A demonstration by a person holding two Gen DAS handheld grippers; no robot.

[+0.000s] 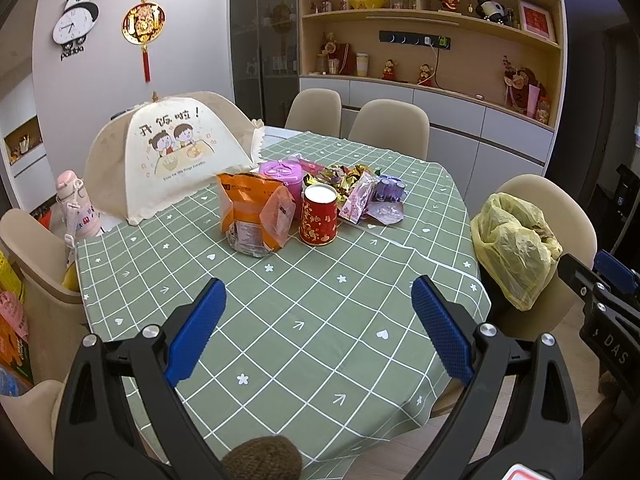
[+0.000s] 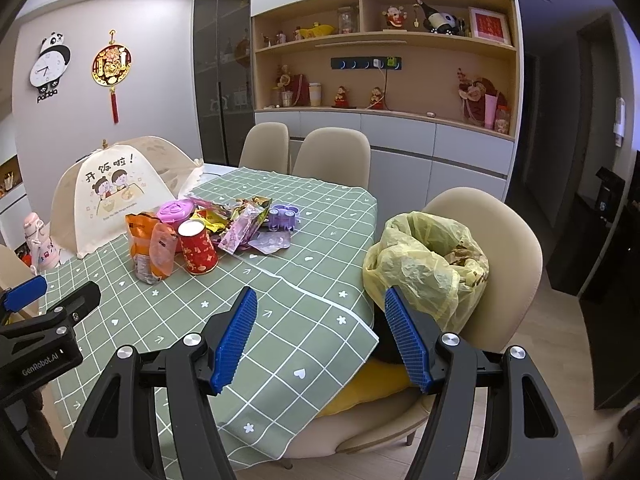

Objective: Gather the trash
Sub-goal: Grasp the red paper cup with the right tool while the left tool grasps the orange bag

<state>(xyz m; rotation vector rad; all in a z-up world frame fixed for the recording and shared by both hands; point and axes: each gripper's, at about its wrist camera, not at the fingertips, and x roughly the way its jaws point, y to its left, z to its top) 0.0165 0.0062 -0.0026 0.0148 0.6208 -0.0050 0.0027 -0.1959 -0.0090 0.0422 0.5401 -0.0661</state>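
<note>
A pile of trash sits mid-table on the green checked cloth [image 1: 304, 320]: an orange snack bag [image 1: 254, 216], a red paper cup [image 1: 319, 215], a pink-lidded tub [image 1: 280, 176], foil and purple wrappers [image 1: 356, 192] and a purple plastic tray [image 1: 390, 190]. The pile shows in the right wrist view too, with the cup [image 2: 198, 249] and orange bag [image 2: 150, 246]. A yellow trash bag [image 1: 516, 244] [image 2: 428, 260] stands open on the chair at the right. My left gripper [image 1: 318, 308] is open and empty above the near table. My right gripper [image 2: 320, 312] is open and empty near the table edge, beside the bag.
A cream mesh food cover [image 1: 168, 152] stands at the back left of the table, with a pink bottle [image 1: 76, 208] beside it. Beige chairs [image 1: 388, 124] ring the table. Shelves with ornaments [image 1: 432, 40] line the far wall.
</note>
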